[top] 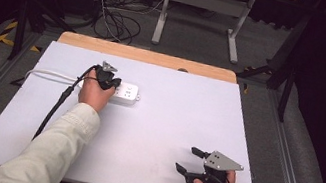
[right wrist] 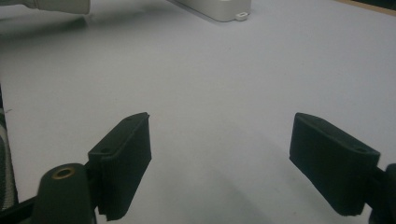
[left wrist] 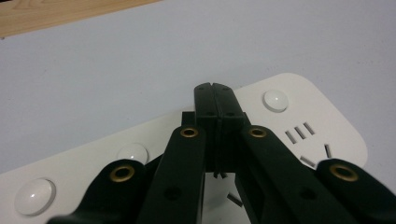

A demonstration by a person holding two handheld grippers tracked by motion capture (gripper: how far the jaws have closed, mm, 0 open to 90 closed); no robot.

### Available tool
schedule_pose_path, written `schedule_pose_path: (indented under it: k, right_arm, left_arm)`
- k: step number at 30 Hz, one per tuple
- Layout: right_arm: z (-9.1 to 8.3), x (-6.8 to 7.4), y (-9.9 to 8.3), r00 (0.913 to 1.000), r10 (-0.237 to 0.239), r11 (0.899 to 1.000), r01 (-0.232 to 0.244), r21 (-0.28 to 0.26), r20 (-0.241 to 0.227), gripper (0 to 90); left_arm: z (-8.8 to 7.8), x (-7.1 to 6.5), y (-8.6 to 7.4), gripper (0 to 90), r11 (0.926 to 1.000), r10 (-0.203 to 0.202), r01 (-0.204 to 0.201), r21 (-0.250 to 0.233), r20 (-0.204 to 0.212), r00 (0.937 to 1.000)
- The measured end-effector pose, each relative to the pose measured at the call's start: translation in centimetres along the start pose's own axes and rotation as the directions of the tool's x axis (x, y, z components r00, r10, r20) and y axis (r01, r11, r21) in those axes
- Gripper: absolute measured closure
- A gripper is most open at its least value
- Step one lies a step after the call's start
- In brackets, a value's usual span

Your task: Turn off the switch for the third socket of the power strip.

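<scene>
Where the left hand-held gripper [left wrist: 215,91] comes down on the power strip [left wrist: 299,126], I see its jaws pressed flat together with nothing between them, the closed tips resting over the strip's top face between two round white buttons [left wrist: 275,100]. Whether the tips actually touch the plastic I cannot tell. The strip lies left of centre on the white worktop [top: 165,122], its long axis running side to side, its white cord [top: 50,74] trailing off to the left edge. From the high view, my left hand [top: 95,90] sits directly at the strip, so this is plainly the nearer hand; the coming move, as I judge it, is a press straight down on a button just beside the tips. The right hand-held gripper [top: 186,159] rests well apart at the near right corner, jaws spread wide and empty, pointing left across bare worktop; the strip's end [right wrist: 219,9] lies far ahead of it. No containers are on the worktop.
</scene>
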State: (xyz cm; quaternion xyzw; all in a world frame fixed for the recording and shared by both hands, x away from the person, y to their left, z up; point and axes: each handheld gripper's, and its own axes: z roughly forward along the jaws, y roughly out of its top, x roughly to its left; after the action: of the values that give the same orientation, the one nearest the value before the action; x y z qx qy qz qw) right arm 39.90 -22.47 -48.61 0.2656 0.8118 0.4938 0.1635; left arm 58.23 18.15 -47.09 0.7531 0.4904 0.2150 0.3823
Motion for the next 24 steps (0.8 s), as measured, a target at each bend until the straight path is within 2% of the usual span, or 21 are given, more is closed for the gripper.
schedule_pose_path:
  k: [3, 5, 7, 8, 10, 11, 12, 14, 18, 24]
  right_arm:
    - [0.0, 0.0, 0.0, 1.0, 0.0, 1.0, 0.0, 0.001, -0.002, 21.1]
    - [0.0, 0.0, 0.0, 1.0, 0.0, 1.0, 0.0, 0.002, -0.002, 21.1]
    - [0.0, 0.0, 0.0, 1.0, 0.0, 1.0, 0.0, 0.002, -0.003, 21.1]
    - [0.0, 0.0, 0.0, 1.0, 0.0, 1.0, 0.0, 0.002, -0.004, 21.1]
    - [0.0, 0.0, 0.0, 1.0, 0.001, 1.0, -0.001, -0.002, -0.002, 21.1]
    - [0.0, 0.0, 0.0, 1.0, 0.003, 1.0, -0.003, -0.003, 0.0, 21.1]
    - [0.0, 0.0, 0.0, 1.0, 0.006, 1.0, -0.006, -0.004, 0.002, 21.1]
    - [0.1, 0.0, 0.1, 1.0, 0.0, 1.0, 0.0, 0.0, 0.005, 21.1]
    - [0.1, 0.2, 0.1, 1.0, -0.003, 1.0, 0.003, 0.003, 0.003, 21.1]
    - [0.1, 0.2, 0.1, 1.0, -0.001, 1.0, 0.001, 0.0, 0.007, 21.1]
  left_arm:
    - [0.0, 0.0, 0.0, 90.0, 1.0, 0.0, 0.0, 0.006, -0.005, 1.0]
    - [0.0, 0.2, 0.0, 90.0, 0.9995, 0.031, -0.031, -0.005, -0.007, 0.9995]
    - [0.0, 0.3, 0.0, 90.0, 0.9995, 0.032, -0.032, -0.005, 0.0, 0.9995]
    - [-0.6, 0.5, 0.4, 90.0, 0.9998, 0.014, -0.014, 0.014, -0.005, 0.9999]
    - [-1.3, 0.4, 0.7, 90.0, 0.9999, -0.007, 0.008, -0.009, 0.024, 0.9997]
    - [-1.3, 0.4, 0.7, 90.0, 0.9999, -0.007, 0.008, -0.009, 0.024, 0.9997]
    - [-2.0, 0.1, 1.1, 90.0, 0.9991, -0.017, 0.02, -0.038, 0.057, 0.9982]
    - [-2.3, 0.0, 1.2, 90.0, 0.9987, -0.033, 0.036, -0.037, 0.073, 0.9968]
    - [-3.2, 0.2, 1.5, 90.0, 0.9995, -0.02, 0.022, -0.022, 0.068, 0.9975]
    - [-4.2, 0.1, 1.8, 90.0, 0.9987, -0.009, 0.012, -0.049, 0.069, 0.9976]
